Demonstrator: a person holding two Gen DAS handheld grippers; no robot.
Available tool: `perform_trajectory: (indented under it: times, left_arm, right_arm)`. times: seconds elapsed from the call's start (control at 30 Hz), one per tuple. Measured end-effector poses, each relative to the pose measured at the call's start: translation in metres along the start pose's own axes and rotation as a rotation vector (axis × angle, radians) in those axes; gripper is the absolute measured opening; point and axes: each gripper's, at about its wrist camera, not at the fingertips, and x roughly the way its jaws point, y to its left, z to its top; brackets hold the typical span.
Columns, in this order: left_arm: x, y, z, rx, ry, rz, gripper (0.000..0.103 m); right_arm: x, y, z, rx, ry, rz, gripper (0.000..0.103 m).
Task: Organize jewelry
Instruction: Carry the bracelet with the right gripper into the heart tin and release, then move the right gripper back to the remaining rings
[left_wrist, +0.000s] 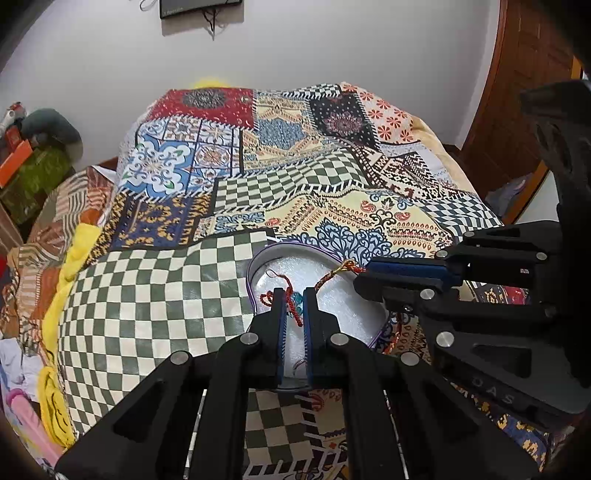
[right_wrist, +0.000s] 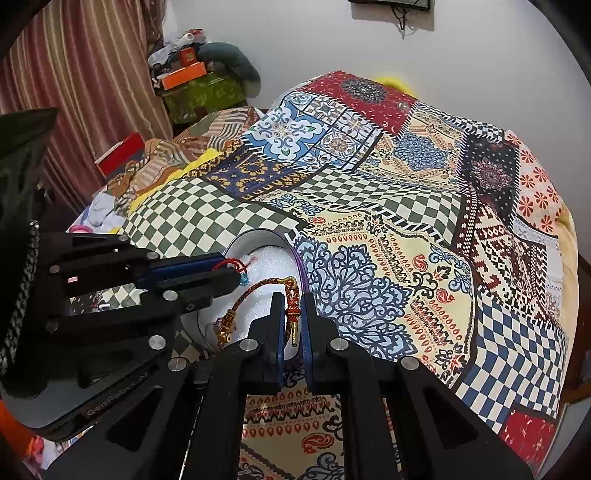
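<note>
The left gripper (left_wrist: 294, 314) holds a red cord (left_wrist: 291, 308) and the right gripper (right_wrist: 292, 314) pinches a bracelet (right_wrist: 258, 291) over the box (left_wrist: 255, 264). Neither is let go yet.

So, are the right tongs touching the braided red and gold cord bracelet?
Touching. The right wrist view shows the right tongs closed on the braided red and gold cord bracelet, with its knotted end pinched between the blue pads.
</note>
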Motion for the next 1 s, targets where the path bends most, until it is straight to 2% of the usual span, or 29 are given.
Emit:
perform_trajectory:
  times: [0.4,0.47,0.53,0.57,0.63,0.7,0.77,0.87,1.0]
  left_arm:
    - [-0.005,0.0,-0.001,-0.017,0.045,-0.016,0.01]
    - [-0.012,0.001,-0.002,-0.022,0.038,0.005,0.018]
    - [-0.02,0.002,-0.002,-0.037,0.026,0.013,0.033]
    - [-0.025,0.002,-0.002,-0.041,0.015,0.02,0.035]
    - [-0.036,0.002,-0.002,-0.04,-0.006,0.033,0.036]
    - [-0.046,0.001,-0.002,-0.042,-0.016,0.042,0.036]
    - [-0.057,0.001,-0.003,-0.046,-0.028,0.049,0.036]
    - [-0.076,0.001,-0.005,-0.05,-0.05,0.06,0.036]
    - [-0.101,-0.002,-0.011,-0.048,-0.086,0.075,0.042]
  right_arm:
    - [-0.005,0.001,0.0,0.003,0.003,0.021,0.009]
    - [-0.009,0.001,-0.001,0.007,-0.002,0.024,0.01]
    - [-0.014,0.002,-0.001,0.009,-0.006,0.018,0.011]
    - [-0.017,0.002,-0.001,0.009,-0.007,0.014,0.013]
    - [-0.023,0.004,-0.002,0.009,-0.014,0.009,0.017]
    - [-0.032,0.005,-0.003,0.011,-0.029,0.0,0.028]
    - [-0.042,0.006,-0.004,0.014,-0.05,-0.014,0.033]
    - [-0.059,0.011,-0.006,0.014,-0.079,-0.034,0.033]
    - [-0.08,0.016,-0.011,0.013,-0.112,-0.057,0.033]
